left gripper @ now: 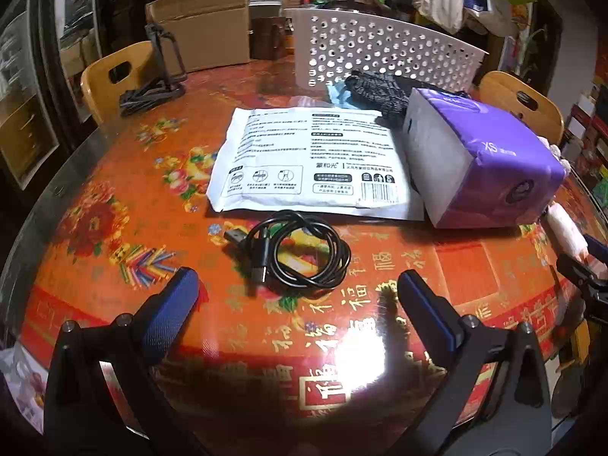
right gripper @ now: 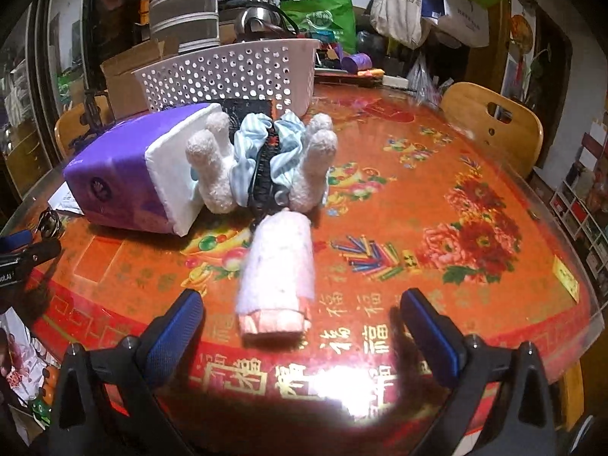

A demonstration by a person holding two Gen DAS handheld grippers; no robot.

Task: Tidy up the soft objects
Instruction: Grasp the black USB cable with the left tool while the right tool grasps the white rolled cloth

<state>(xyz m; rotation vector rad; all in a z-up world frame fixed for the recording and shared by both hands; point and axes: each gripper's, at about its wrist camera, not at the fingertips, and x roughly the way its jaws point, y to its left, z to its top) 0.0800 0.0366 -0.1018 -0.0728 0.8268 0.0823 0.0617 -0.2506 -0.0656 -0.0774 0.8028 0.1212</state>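
Before the basket, soft things waited.
Both grippers, left and right, gaped; towel lay centred for grabbing.

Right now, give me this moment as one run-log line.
left gripper: open, over black cable | right gripper: open, around rolled towel | basket: behind | nothing held
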